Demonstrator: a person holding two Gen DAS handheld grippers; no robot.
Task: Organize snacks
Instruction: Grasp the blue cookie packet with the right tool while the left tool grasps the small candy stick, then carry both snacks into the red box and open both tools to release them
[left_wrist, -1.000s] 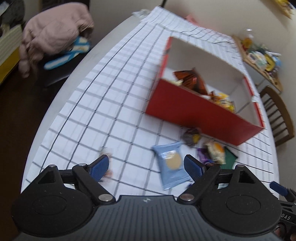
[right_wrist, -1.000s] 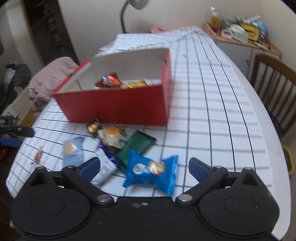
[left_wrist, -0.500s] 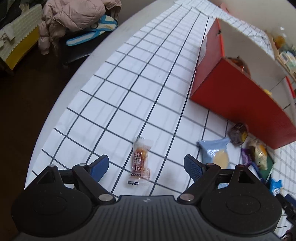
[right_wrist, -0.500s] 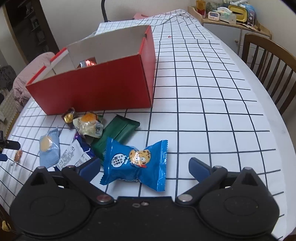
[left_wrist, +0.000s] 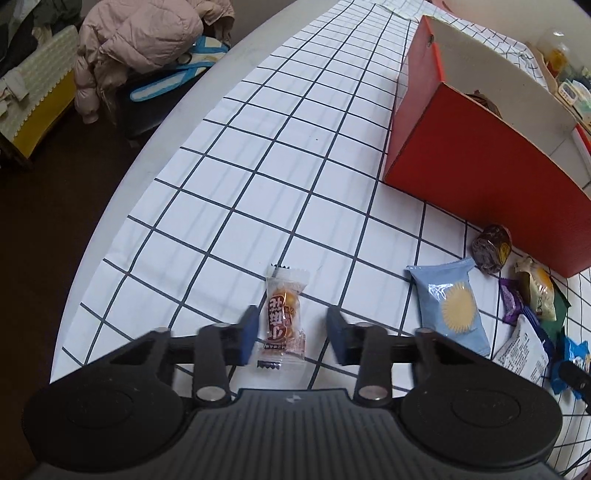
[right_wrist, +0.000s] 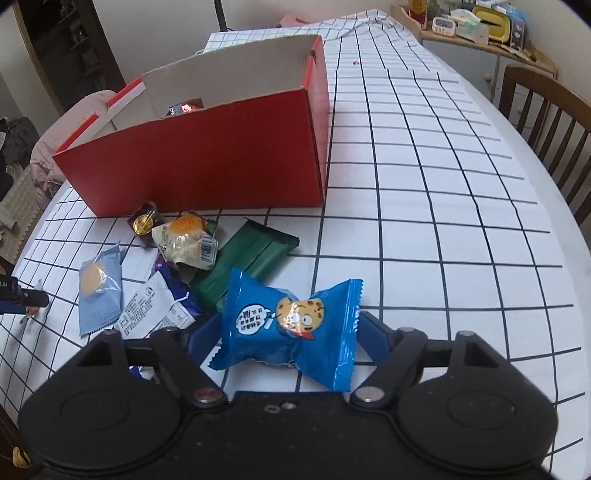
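Snacks scattered on gridded worktop (left_wrist: 280, 155), none lifted. Left claw (left_wrist: 291, 330): jaws just been closing, small clear-wrapped brown candy (left_wrist: 282, 314) lies between them; left pad about touching the wrapper, gap on right pad side, so no grip shown. Light blue packet (left_wrist: 452, 306) to its right, dark round chocolate (left_wrist: 491, 249) beyond that, then purple, cream and green wrappers near the frame edge. Red box (left_wrist: 480, 177) ahead-right, open top, a few snacks inside.

Right claw (right_wrist: 286, 341): jaws just been closing around blue cookie packet (right_wrist: 291, 325), fingers at both wrapper ends, pads hidden by the packet, so can't tell if it's pinched. Green packet (right_wrist: 251, 258) just ahead-left, cream pastry packet (right_wrist: 186, 238) and white-purple wrapper (right_wrist: 159, 308) further left. Red box (right_wrist: 207, 166) beyond those. Wooden chair (right_wrist: 546, 110) far right, off the worktop.
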